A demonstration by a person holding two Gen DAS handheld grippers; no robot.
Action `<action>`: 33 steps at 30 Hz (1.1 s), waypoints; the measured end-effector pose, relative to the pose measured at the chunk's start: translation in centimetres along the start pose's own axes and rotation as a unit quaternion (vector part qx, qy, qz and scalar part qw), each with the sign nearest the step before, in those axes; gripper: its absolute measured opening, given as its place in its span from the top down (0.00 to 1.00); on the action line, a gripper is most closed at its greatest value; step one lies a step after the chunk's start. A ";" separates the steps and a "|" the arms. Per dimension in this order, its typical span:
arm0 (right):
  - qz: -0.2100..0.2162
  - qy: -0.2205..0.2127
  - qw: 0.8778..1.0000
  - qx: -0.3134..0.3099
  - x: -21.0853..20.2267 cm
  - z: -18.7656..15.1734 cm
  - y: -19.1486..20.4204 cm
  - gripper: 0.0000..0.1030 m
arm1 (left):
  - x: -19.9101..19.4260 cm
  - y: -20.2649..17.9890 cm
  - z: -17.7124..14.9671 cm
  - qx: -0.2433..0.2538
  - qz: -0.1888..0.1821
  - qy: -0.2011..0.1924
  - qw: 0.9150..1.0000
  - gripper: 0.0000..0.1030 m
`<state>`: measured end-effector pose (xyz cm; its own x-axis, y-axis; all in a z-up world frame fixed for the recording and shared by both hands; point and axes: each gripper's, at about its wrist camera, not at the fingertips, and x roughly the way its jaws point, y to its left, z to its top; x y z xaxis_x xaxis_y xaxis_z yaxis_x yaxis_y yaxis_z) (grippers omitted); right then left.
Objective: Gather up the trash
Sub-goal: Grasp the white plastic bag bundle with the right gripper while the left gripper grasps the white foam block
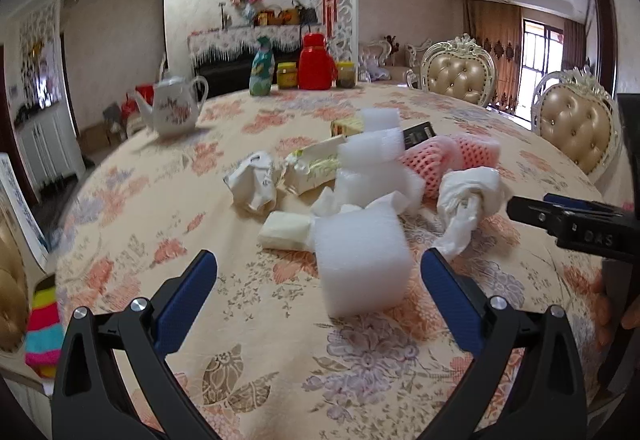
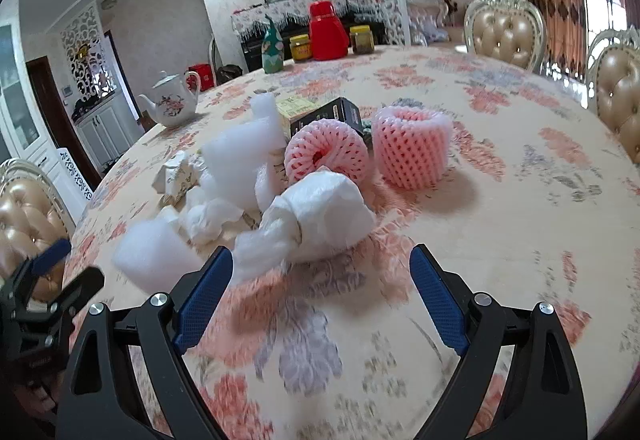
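Note:
A heap of trash lies mid-table on the floral cloth. Nearest my left gripper [image 1: 318, 268] is a white foam block [image 1: 362, 262], just ahead of its open, empty fingers. Behind it lie a tissue pack [image 1: 285, 231], crumpled paper [image 1: 253, 183], a torn wrapper [image 1: 314, 163], more foam [image 1: 370, 159] and pink foam net [image 1: 440, 155]. A knotted white plastic bag [image 2: 320, 217] sits just ahead of my right gripper [image 2: 322, 266], which is open and empty. Two pink foam nets [image 2: 326, 153] [image 2: 412, 147] stand behind the bag. The right gripper [image 1: 516, 205] shows at the left view's right edge.
A white teapot [image 1: 174, 109] stands at the table's left. A red thermos [image 1: 316, 61], jars [image 1: 287, 75] and a green bottle [image 1: 262, 69] line the far edge. Padded chairs [image 1: 576, 123] ring the right side. A dark box [image 2: 332, 111] lies behind the nets.

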<state>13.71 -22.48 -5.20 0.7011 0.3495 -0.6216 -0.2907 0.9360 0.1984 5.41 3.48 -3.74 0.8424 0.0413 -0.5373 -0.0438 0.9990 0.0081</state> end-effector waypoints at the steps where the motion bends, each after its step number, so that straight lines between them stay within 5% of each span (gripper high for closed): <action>1: 0.003 0.005 1.000 0.005 0.7 0.4 0.0 0.18 | 0.4 0.3 0.1 -0.005 0.001 0.006 1.000 0.04; 15: 0.034 0.062 0.997 0.035 6.3 2.0 -0.8 0.19 | 4.4 -2.3 0.6 0.030 -0.026 0.058 0.998 0.04; 17: 0.042 0.061 0.996 0.041 6.1 1.7 -1.3 0.45 | 5.0 -2.7 0.6 0.033 -0.028 0.066 0.997 0.05; 20: 0.047 0.058 0.996 0.046 5.4 1.2 -2.1 0.63 | 5.9 -3.2 0.6 0.031 -0.034 0.079 0.996 0.07; 26: 0.042 0.031 0.998 0.040 2.5 0.3 -3.3 0.79 | 6.5 -4.2 0.3 0.038 -0.020 0.081 0.996 0.40; 33: 0.043 -0.002 0.998 0.037 -1.2 -1.4 -4.9 0.85 | 5.0 -5.1 -0.1 0.041 -0.041 0.071 0.996 0.41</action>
<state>13.42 -27.52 -6.45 0.6783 0.4283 -0.5970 -0.3006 0.9032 0.3065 9.74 -1.42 -6.58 0.7571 -0.0381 -0.6521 0.0713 0.9972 0.0245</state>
